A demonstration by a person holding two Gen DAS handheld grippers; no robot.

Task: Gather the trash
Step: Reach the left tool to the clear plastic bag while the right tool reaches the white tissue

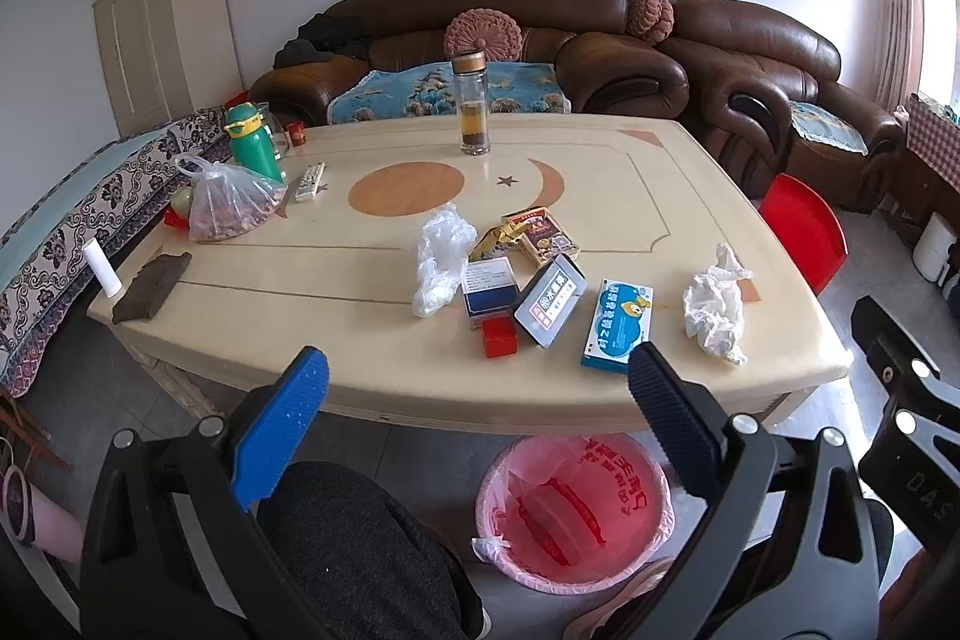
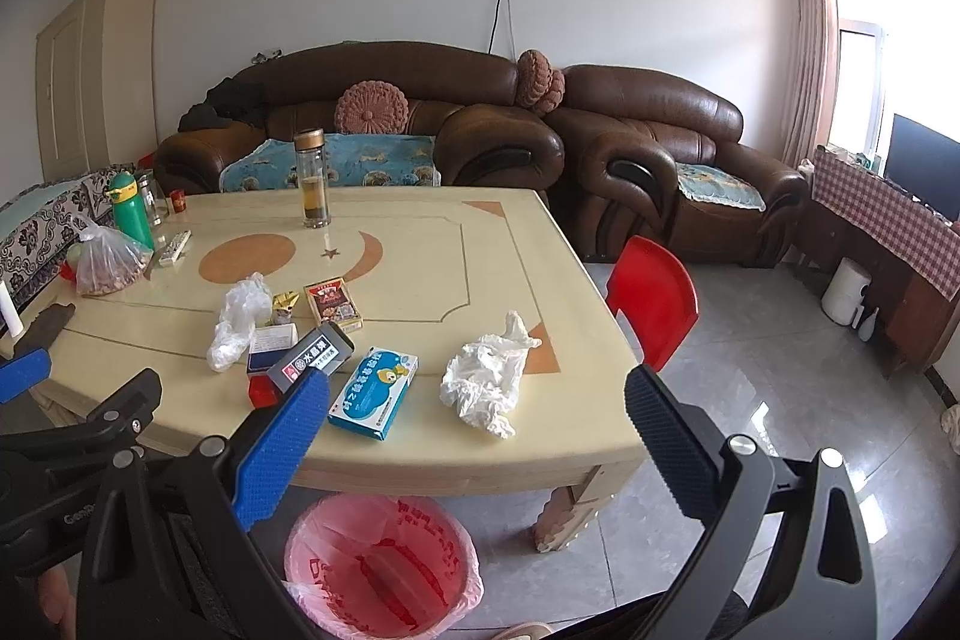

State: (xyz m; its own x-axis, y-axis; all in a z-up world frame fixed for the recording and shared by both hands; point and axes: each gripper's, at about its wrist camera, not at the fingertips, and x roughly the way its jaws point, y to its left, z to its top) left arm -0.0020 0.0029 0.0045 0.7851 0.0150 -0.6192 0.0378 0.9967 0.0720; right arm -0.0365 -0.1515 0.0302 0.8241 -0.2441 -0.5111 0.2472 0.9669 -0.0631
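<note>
Both claws hover wide open and empty before a cream table (image 1: pixel 300 292): the left gripper (image 1: pixel 477 382) and the right gripper (image 2: pixel 477 394). Below the table's near edge stands a pink-lined bin (image 1: pixel 573 514) holding red trash. Near that edge lie a light-blue box (image 2: pixel 373 393) and crumpled white paper (image 2: pixel 489 376) toward the right corner. Farther in sit a grey box (image 1: pixel 549 299), a navy box (image 1: pixel 491 293), a crumpled plastic bag (image 1: pixel 438 259) and a red-brown carton (image 1: pixel 543 232). A glass bottle (image 1: pixel 470 103) stands at the far edge.

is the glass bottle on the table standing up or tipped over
Upright. The glass bottle stands on its base on the table, gold cap on top, liquid level in its lower part.
</note>
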